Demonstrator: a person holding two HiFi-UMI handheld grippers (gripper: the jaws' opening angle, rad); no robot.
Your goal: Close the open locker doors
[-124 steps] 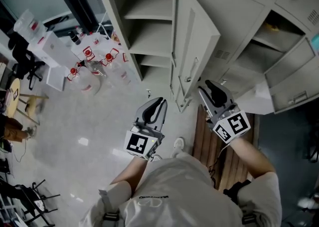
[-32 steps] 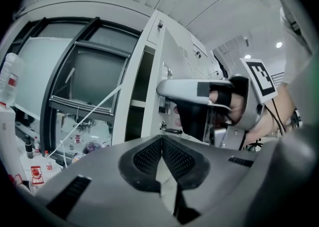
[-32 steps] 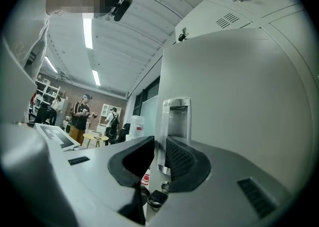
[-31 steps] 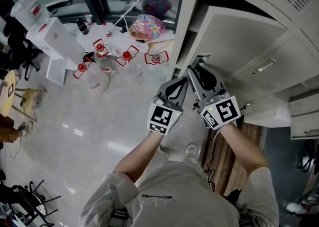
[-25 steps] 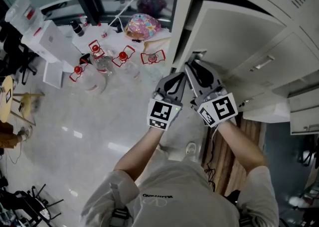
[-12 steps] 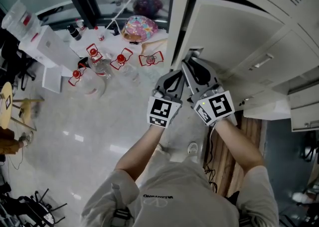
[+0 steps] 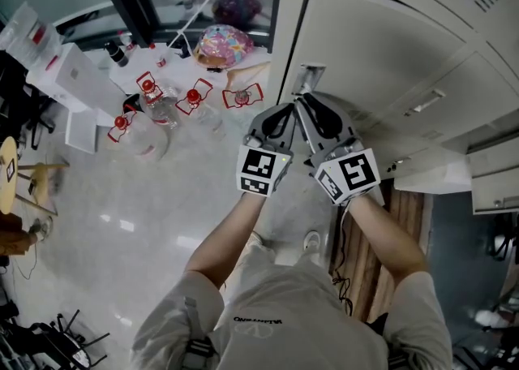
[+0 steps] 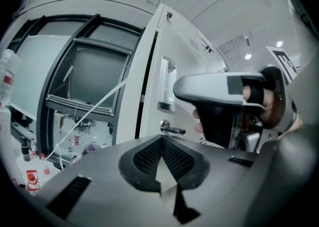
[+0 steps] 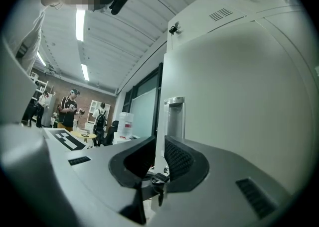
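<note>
Upright locker door [image 7: 389, 44] — edge pinched in right gripper [image 9: 157, 157] fingers; left gripper [image 8: 162, 144] fingers closed, empty.

Grey left gripper [image 7: 286, 110], grey right gripper [image 7: 302, 103], black-white marker cubes [image 7: 261, 171], black ribbed fingers [image 8: 148, 158], grey T-shirt [image 7: 300, 316]

Head view. Lockers [image 7: 454, 3] fill the upper right of frame, with the locker door [image 7: 381, 44] in the leftmost bay. Grippers at centre, side by side: left gripper [image 7: 283, 110] just left of right gripper [image 7: 303, 101], whose jaws sit either side of the door's left edge (handle recess [image 7: 308, 78] just above). Bottles [image 7: 166, 101] on the floor [image 7: 122, 198] at upper left. Wooden slats [image 7: 369, 267] at lower right, below the lockers.
</note>
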